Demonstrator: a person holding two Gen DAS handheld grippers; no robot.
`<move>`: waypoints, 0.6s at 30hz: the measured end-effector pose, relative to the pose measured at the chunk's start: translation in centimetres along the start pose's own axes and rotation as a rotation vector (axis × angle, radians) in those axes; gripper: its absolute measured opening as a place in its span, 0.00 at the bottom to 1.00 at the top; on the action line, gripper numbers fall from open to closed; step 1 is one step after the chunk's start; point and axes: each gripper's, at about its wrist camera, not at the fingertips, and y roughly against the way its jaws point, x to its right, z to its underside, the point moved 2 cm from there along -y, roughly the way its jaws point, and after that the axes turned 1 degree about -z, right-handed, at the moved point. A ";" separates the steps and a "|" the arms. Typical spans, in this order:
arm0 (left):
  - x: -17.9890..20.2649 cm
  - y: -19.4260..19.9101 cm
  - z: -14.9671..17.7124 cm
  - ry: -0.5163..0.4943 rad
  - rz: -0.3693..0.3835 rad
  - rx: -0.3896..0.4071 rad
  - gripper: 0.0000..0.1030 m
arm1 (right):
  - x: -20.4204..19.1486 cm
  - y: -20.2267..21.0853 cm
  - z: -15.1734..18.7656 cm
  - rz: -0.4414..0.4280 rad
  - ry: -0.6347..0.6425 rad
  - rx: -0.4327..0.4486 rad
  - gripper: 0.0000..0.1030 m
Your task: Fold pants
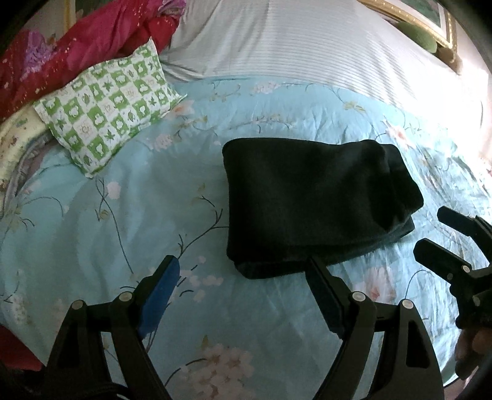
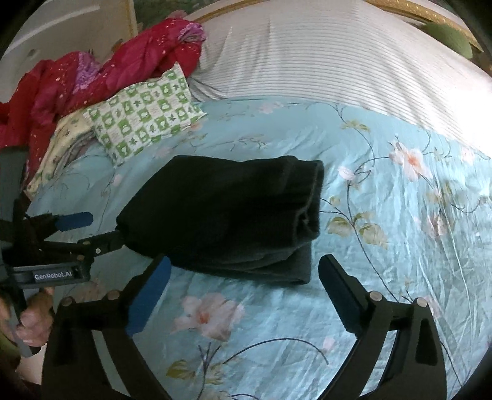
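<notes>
The black pants (image 1: 310,206) lie folded into a compact rectangle on the light blue floral bedspread (image 1: 138,215). My left gripper (image 1: 243,267) is open and empty, just in front of the near edge of the pants. The right gripper shows in the left wrist view (image 1: 430,230) at the right, open, beside the pants' right end. In the right wrist view the pants (image 2: 221,212) lie ahead, and my right gripper (image 2: 246,264) is open and empty at their near edge. The left gripper (image 2: 101,227) shows there at the left, open, at the pants' left end.
A green and white checked pillow (image 1: 107,104) lies at the back left, with a red quilt (image 1: 77,52) heaped behind it. A white striped sheet (image 1: 307,46) covers the far part of the bed. A gold picture frame (image 1: 430,21) is at the back right.
</notes>
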 end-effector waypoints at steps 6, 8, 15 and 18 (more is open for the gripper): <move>0.2 0.6 0.6 -0.010 -0.002 0.022 0.83 | -1.1 0.0 0.5 0.023 0.038 0.016 0.98; 0.3 0.7 0.8 -0.016 -0.004 0.025 0.84 | -1.2 -0.3 0.8 0.031 0.038 0.006 0.98; -0.1 0.5 1.0 -0.016 -0.012 0.030 0.84 | -1.5 -1.1 1.1 0.044 0.038 -0.016 0.98; -0.1 0.5 1.1 -0.017 -0.015 0.042 0.85 | -1.5 -1.2 1.1 0.045 0.039 -0.013 0.98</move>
